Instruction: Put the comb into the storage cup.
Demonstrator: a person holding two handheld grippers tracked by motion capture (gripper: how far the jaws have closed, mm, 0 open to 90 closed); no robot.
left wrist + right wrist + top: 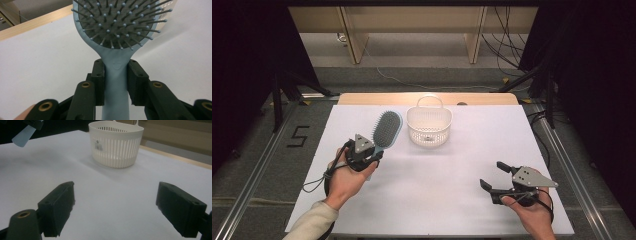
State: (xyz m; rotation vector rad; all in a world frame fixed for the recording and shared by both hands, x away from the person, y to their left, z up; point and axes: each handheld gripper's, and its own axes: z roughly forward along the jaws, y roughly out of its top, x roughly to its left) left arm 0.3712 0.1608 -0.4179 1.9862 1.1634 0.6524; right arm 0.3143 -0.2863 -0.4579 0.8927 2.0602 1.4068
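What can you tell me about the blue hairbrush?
The hairbrush looks like pale blue plastic, with an oval head, a grey cushion and thin grey bristles tipped with small blue balls. The left gripper clamps both pads on its handle just below the head, bristles facing up toward the camera, left of the white basket.

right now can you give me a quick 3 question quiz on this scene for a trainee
1. True or false: the left hand-held gripper is clamped on the hairbrush by its handle.
2. How do the right hand-held gripper's jaws stand? A) wide apart with nothing between B) shut on the basket C) shut on the brush
3. Fill in: the white ____ stands on the table beside the brush head.

Key: 1 true; 2 A; 3 basket
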